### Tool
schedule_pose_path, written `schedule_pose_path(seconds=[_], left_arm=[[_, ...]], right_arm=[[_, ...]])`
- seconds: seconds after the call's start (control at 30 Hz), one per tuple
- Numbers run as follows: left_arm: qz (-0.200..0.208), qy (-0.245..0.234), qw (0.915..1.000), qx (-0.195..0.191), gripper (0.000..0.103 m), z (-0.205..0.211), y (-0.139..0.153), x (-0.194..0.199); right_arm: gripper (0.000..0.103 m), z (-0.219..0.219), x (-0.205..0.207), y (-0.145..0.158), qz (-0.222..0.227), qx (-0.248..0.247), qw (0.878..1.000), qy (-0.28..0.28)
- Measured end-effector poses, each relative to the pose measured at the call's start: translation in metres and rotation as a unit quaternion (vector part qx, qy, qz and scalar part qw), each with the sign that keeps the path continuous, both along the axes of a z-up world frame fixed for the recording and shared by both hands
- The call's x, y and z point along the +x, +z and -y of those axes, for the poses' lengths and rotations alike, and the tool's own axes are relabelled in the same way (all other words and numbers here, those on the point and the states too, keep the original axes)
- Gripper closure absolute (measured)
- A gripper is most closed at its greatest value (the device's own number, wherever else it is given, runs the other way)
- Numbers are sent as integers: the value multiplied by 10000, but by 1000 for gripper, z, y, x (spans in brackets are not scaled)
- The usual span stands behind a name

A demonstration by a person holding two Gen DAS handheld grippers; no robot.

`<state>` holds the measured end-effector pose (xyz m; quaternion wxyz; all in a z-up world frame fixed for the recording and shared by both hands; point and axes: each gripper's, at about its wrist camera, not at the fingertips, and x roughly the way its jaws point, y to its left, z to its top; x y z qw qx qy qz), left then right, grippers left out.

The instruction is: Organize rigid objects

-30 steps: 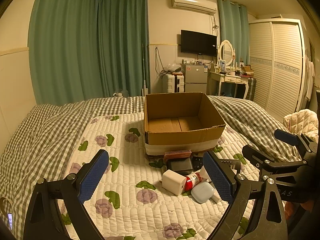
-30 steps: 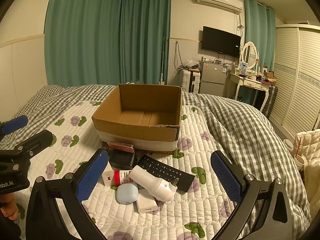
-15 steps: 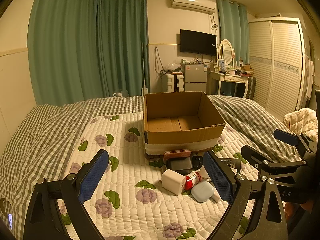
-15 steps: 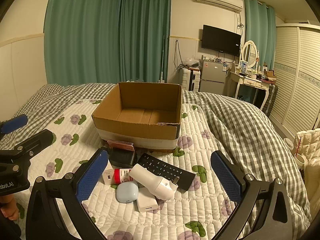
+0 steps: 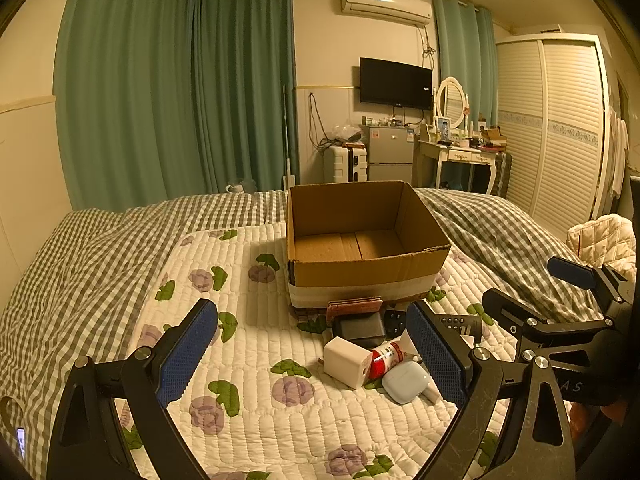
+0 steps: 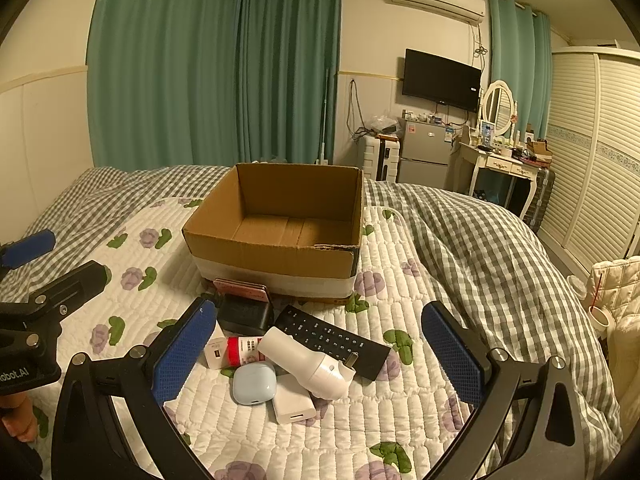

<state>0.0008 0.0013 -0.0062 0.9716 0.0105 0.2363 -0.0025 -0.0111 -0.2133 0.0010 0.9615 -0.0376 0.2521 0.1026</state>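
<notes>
An empty cardboard box (image 6: 280, 216) (image 5: 360, 236) stands on the quilted bed. A pile lies in front of it: black remote (image 6: 334, 338), white cylindrical device (image 6: 308, 360), pale blue earbud case (image 6: 254, 383) (image 5: 406, 381), white power bank (image 6: 292, 400), red-and-white tube (image 6: 244, 350) (image 5: 386, 356), white charger cube (image 5: 346, 362), black adapter (image 6: 244, 314) (image 5: 358, 326) and a reddish wallet (image 6: 240, 288) (image 5: 354, 306). My right gripper (image 6: 318, 350) hangs open just above and before the pile. My left gripper (image 5: 312, 352) is open too, left of the pile, holding nothing.
The floral quilt (image 5: 248, 360) covers the bed's middle, with a checked duvet (image 6: 472, 240) bunched on the right. Green curtains, a dressing table (image 6: 504, 168), a small fridge (image 6: 426, 152) and a wardrobe stand beyond the bed. A padded cream item (image 5: 600, 236) lies at the right.
Both grippers have eased slightly forward toward the pile and box. Nothing was gripped or released; the objects lie as before.
</notes>
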Motion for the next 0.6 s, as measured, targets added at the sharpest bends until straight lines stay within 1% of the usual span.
schedule_pose_path(seconds=[0.27, 0.47, 0.53, 0.6], left_arm=[[20, -9, 10000, 6, 6, 0, -1, -1], [16, 11, 10000, 88, 6, -3, -3, 1], [-74, 56, 9999, 99, 6, -7, -6, 4], [-312, 108, 9994, 144, 6, -13, -13, 12]], right_arm=[[0, 1, -1, 1, 16, -30, 10000, -26], [0, 1, 0, 2, -39, -39, 10000, 21], [0, -2, 3, -2, -121, -54, 9999, 51], [0, -5, 8, -9, -290, -78, 9995, 44]])
